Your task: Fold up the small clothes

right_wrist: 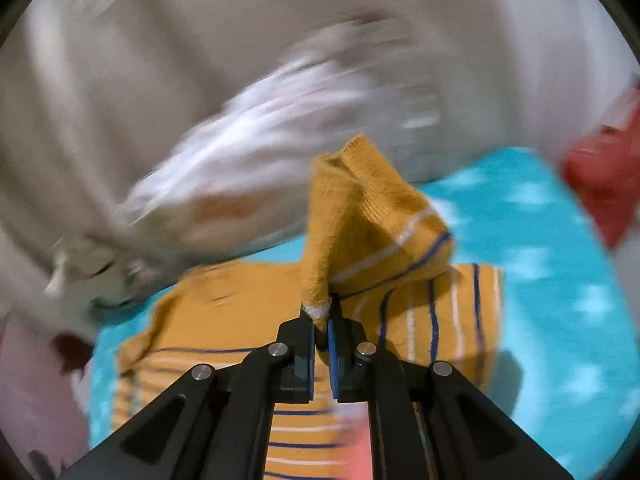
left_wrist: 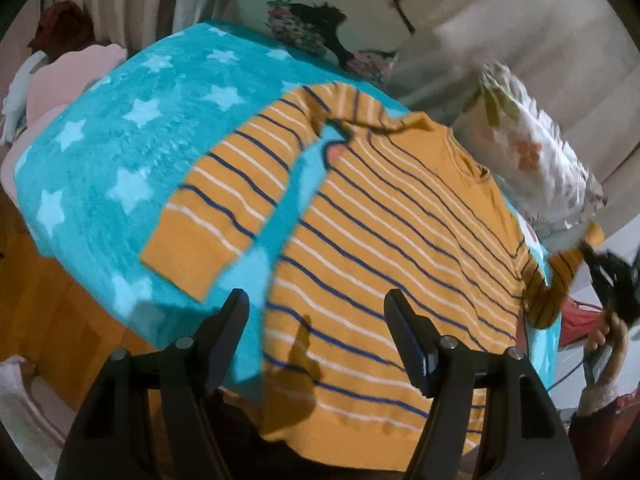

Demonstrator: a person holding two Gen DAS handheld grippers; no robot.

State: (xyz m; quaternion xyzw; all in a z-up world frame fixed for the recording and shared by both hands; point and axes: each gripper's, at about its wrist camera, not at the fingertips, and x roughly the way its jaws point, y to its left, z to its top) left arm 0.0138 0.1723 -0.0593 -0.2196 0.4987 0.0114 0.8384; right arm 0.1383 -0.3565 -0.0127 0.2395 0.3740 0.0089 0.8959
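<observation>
From my left wrist camera, the striped sweater [left_wrist: 384,240] lies flat on the star-patterned blanket [left_wrist: 120,128], body toward me, one sleeve [left_wrist: 224,196] spread out to the side; my left gripper [left_wrist: 316,320] hangs over the hem with its jaws wide apart and nothing between them; at the far right edge my right gripper [left_wrist: 612,280] holds the other sleeve's cuff up off the blanket.

From my right wrist camera, the jaws are closed narrowly on that cuff [right_wrist: 360,216], which stands up bunched above the fingertips, the rest of the sweater below it; the pillow [right_wrist: 248,152] behind is a blur.

I judge this to be the first sleeve fold: next I must carry the cuff inward across the chest and lay it flat, perhaps steadying the hem with my free left gripper; I can read no label, brand or writing anywhere.
</observation>
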